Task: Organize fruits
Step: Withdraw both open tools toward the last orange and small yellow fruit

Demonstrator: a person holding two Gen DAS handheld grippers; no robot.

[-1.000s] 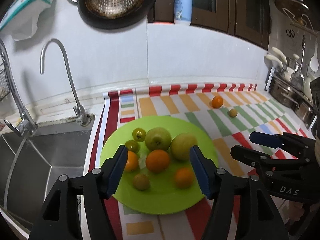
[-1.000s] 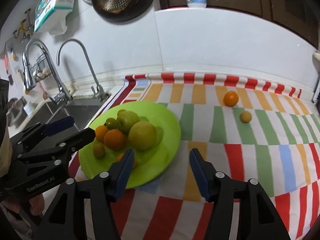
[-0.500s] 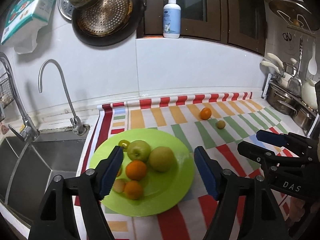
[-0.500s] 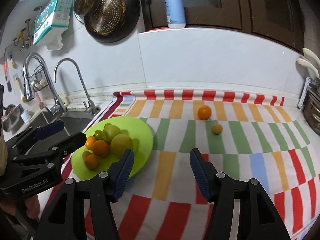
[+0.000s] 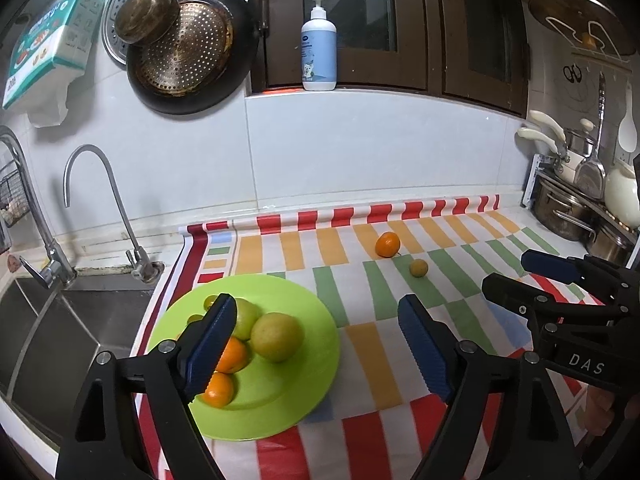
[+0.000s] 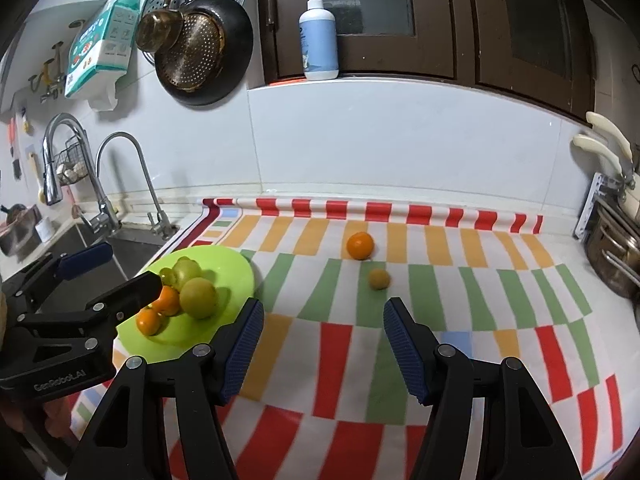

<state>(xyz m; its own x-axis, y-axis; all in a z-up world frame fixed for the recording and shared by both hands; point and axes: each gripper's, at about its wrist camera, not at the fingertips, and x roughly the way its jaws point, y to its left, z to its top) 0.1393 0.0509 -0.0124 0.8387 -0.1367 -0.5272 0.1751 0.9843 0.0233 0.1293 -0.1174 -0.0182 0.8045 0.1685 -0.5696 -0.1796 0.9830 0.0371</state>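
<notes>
A lime green plate (image 5: 288, 392) (image 6: 236, 276) holds several fruits: a large yellow-green fruit (image 5: 277, 337) (image 6: 198, 297), a green apple (image 5: 246, 318), oranges (image 5: 232, 356) and small green ones. An orange (image 5: 387, 244) (image 6: 360, 245) and a small yellow fruit (image 5: 418, 268) (image 6: 379, 279) lie loose on the striped mat, apart from the plate. My left gripper (image 5: 316, 344) is open and empty above the plate's right side. My right gripper (image 6: 322, 344) is open and empty, near of the loose fruits.
A sink (image 5: 60, 320) with two taps lies left of the mat. Pots (image 5: 568, 212) stand on a rack at the right. Pans (image 5: 188, 52) hang on the wall and a soap bottle (image 5: 319, 60) stands on the ledge. The striped mat (image 6: 460, 320) covers the counter.
Both grippers have pulled back and up from the plate, so the fruits look smaller and more of the wall shows. Both stay open. No fruit has moved.
</notes>
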